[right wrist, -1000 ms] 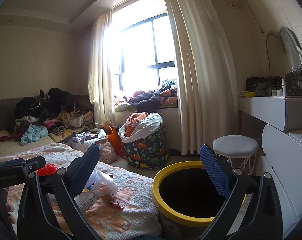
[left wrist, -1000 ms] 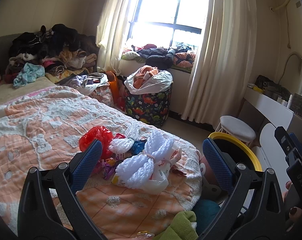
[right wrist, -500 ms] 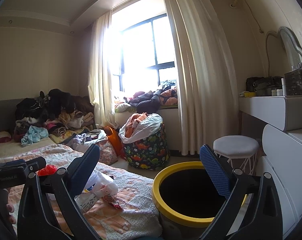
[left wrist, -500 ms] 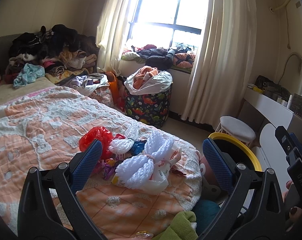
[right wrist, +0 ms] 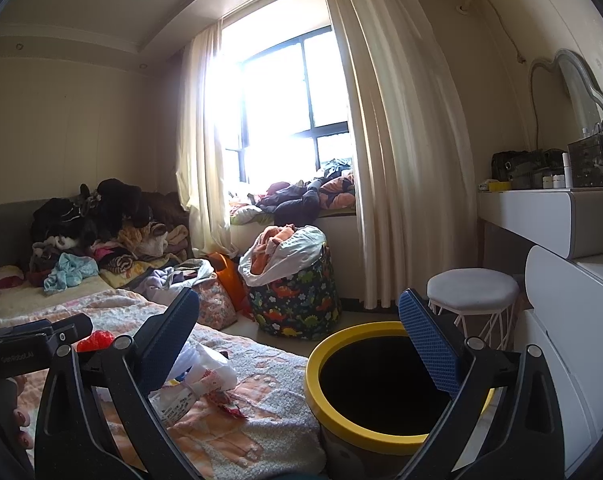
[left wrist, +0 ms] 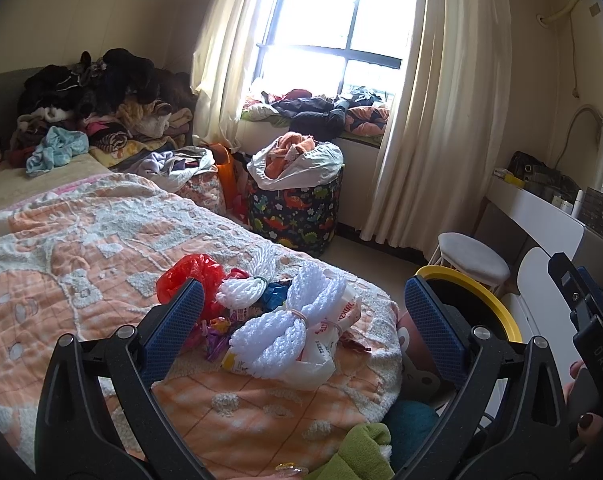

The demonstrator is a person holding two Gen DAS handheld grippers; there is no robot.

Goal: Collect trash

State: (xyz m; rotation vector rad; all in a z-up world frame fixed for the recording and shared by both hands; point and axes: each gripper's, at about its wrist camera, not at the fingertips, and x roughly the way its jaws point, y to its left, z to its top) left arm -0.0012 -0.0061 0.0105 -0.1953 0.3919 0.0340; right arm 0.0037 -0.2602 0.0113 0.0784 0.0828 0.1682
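Observation:
A heap of trash lies near the foot corner of the bed: white foam netting [left wrist: 285, 320], a red plastic bag [left wrist: 189, 276], a white printed plastic bag [left wrist: 321, 360] and small wrappers [left wrist: 217, 328]. My left gripper [left wrist: 301, 316] hovers open just before the heap, with nothing between its fingers. A yellow-rimmed trash bin [right wrist: 381, 384] stands on the floor beside the bed. My right gripper [right wrist: 301, 328] is open and empty, above the bin's left rim. The white plastic bag [right wrist: 197, 380] and a red wrapper [right wrist: 229, 404] show at the bed edge.
An orange and white bedspread [left wrist: 81, 248] covers the bed. A dinosaur-print laundry basket [left wrist: 297, 204] stands by the window. A white stool [right wrist: 471, 292] and a white vanity desk [right wrist: 549, 216] are on the right. Clothes pile [left wrist: 93, 104] at the bed's head.

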